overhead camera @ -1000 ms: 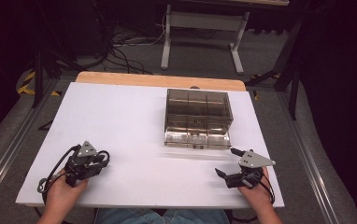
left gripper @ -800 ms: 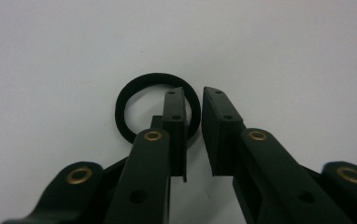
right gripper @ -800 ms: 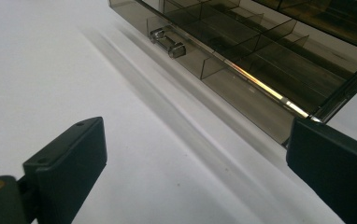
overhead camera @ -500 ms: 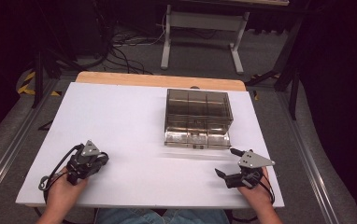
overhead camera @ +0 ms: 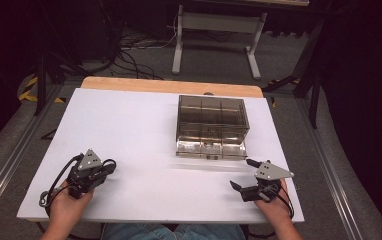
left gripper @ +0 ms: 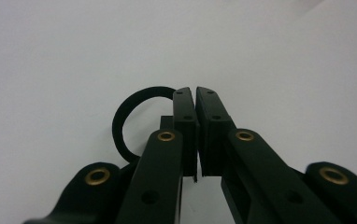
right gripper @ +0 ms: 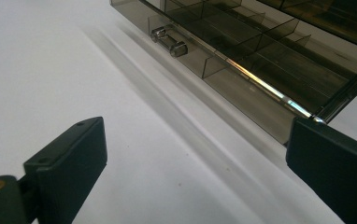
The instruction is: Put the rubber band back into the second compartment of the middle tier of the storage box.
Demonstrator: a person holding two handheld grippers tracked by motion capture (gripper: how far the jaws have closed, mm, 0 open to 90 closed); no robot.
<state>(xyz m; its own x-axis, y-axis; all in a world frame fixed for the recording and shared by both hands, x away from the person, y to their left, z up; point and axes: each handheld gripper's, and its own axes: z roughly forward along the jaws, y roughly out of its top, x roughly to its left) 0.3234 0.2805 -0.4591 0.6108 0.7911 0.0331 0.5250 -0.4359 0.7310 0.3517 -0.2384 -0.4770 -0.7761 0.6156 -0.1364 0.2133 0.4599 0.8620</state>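
Observation:
A smoke-tinted clear plastic box point(overhead camera: 212, 121) with several compartments stands on the white table point(overhead camera: 129, 130), right of the middle. Its front point(right gripper: 242, 70) carries a small metal handle point(right gripper: 168, 42). My right gripper point(overhead camera: 241, 173) rests at the front right with its jaws wide apart, aimed at that front, and nothing lies between them point(right gripper: 195, 135). At the front left, my left gripper point(overhead camera: 108, 168) lies on the table with its jaws pressed together point(left gripper: 195, 91). A black ring point(left gripper: 120, 123) lies against its left jaw and is partly hidden behind it.
A wooden strip point(overhead camera: 171, 86) edges the table's far side. Beyond it are a white metal stand point(overhead camera: 214, 35) and loose cables point(overhead camera: 124, 55) on the dark floor. Metal rails point(overhead camera: 9, 165) run along both sides of the table.

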